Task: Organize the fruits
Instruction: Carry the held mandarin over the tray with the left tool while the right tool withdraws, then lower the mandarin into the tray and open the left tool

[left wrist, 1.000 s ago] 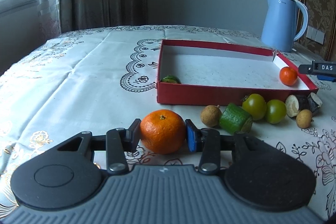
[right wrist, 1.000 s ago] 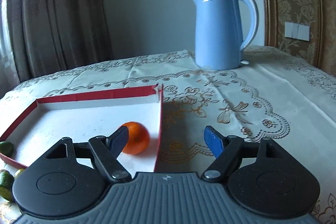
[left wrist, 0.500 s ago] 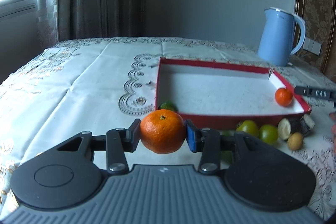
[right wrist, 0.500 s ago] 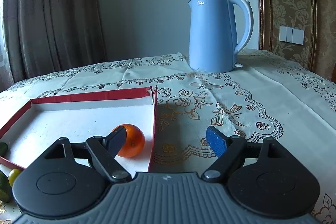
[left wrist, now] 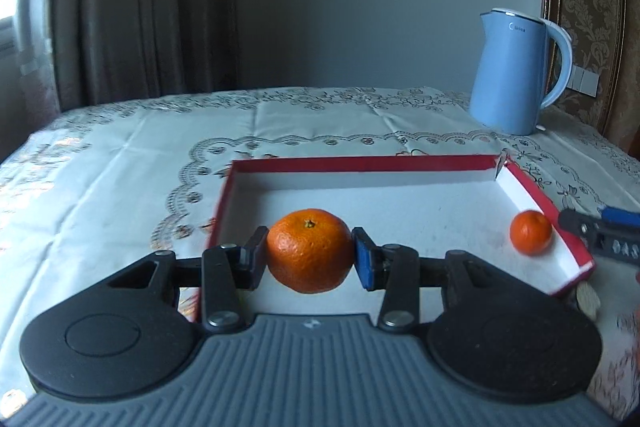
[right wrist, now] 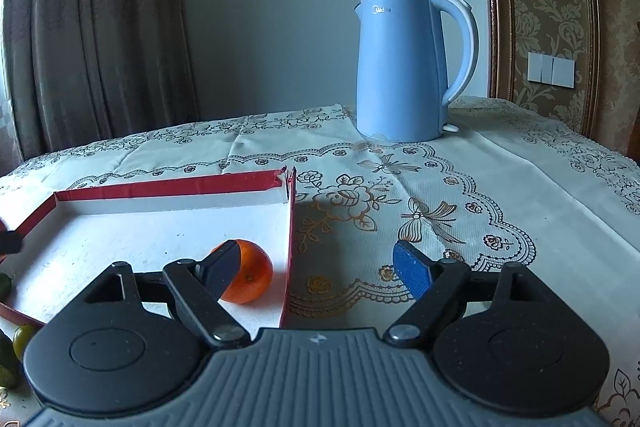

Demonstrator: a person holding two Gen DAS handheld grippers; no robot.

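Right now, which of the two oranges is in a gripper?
The larger orange, clamped between the left gripper fingers above the red tray. The smaller orange lies loose on the tray floor by its right wall, ungripped.

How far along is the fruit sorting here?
Done: one small orange lies in the red box. In hand: the left tongs grip a larger mandarin over the box. Left: green fruits outside it. The right tongs are open.
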